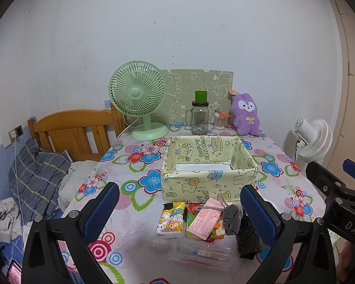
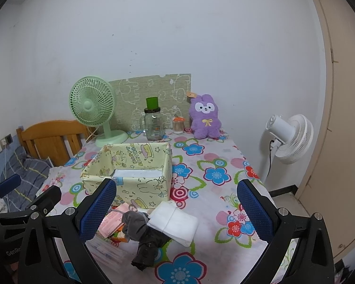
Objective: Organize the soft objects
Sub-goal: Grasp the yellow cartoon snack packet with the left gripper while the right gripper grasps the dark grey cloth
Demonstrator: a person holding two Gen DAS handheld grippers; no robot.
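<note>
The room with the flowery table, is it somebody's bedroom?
Probably a bedroom: a wooden bed headboard with a plaid pillow stands beside the table, and a purple plush bunny sits at the back.

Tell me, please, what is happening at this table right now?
A person holds two grippers, left and right, both open and holding nothing, above a pile of soft items: tissue packs, a grey pouch and a white pad. The yellow fabric box behind them looks empty, so sorting hasn't begun.

Both the left gripper (image 1: 179,209) and the right gripper (image 2: 176,207) have black angular frames, silver screw heads, blue mesh-textured finger pads (image 1: 101,209) and white lettering.
</note>
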